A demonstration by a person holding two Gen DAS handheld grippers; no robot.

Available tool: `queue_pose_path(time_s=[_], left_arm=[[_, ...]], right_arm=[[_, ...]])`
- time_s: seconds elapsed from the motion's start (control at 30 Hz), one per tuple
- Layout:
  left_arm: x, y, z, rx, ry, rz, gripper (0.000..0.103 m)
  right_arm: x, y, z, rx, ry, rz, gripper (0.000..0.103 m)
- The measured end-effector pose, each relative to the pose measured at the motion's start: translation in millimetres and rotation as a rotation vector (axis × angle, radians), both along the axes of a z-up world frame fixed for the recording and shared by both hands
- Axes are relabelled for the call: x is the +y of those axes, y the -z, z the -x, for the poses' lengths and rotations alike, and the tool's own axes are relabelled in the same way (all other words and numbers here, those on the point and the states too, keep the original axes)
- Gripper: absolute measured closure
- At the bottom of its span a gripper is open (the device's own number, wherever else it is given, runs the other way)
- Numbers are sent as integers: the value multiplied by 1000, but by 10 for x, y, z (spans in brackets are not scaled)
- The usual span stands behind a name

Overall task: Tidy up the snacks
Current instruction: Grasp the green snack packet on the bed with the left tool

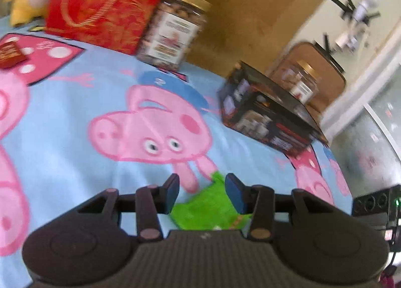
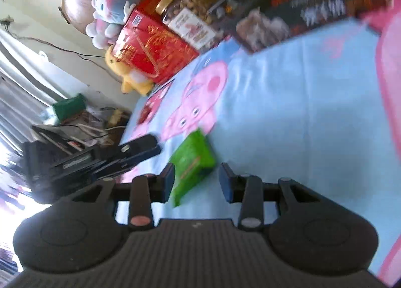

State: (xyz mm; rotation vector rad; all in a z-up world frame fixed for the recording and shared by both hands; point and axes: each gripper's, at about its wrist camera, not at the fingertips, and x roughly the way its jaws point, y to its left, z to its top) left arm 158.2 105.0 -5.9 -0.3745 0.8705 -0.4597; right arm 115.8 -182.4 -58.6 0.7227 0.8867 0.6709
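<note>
With both grippers, left (image 1: 202,189) and right (image 2: 196,177), poised over the green packet (image 1: 208,209) lying on the bed (image 1: 62,122), jaws open and gripping nothing, they could collide or crush it by closing together.

A wide stretch of the light-blue blanket printed with pink cartoon pigs (image 1: 75,117) was left bare in the middle, and free passage was offered there. The far edge was blocked by a tall red box with gold lettering (image 1: 107,4), with a clear plastic jar of nuts with a gold lid (image 1: 173,29) set just beside it. Farther right, the way was barred by a flat black printed carton (image 1: 265,112). A small green snack packet (image 2: 193,162) lay on the near part of the blanket. A small dark-red packet (image 1: 10,54) lay near the left edge.
</note>
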Motion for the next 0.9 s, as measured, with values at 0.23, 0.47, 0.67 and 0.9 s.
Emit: queue_pose_path(time_s=[0.23, 0.47, 0.67, 0.9], left_arm=[[-115, 169, 204, 82, 68, 51, 69], [-16, 116, 235, 71, 50, 98, 60], [-128, 222, 252, 74, 51, 61, 68], [-207, -55, 178, 15, 45, 47, 68]], right_arm=[[173, -82, -31, -46, 35, 89, 61], [148, -170, 37, -146, 17, 139, 61], [250, -82, 76, -190, -32, 233, 61], [348, -167, 49, -289, -36, 286, 72]])
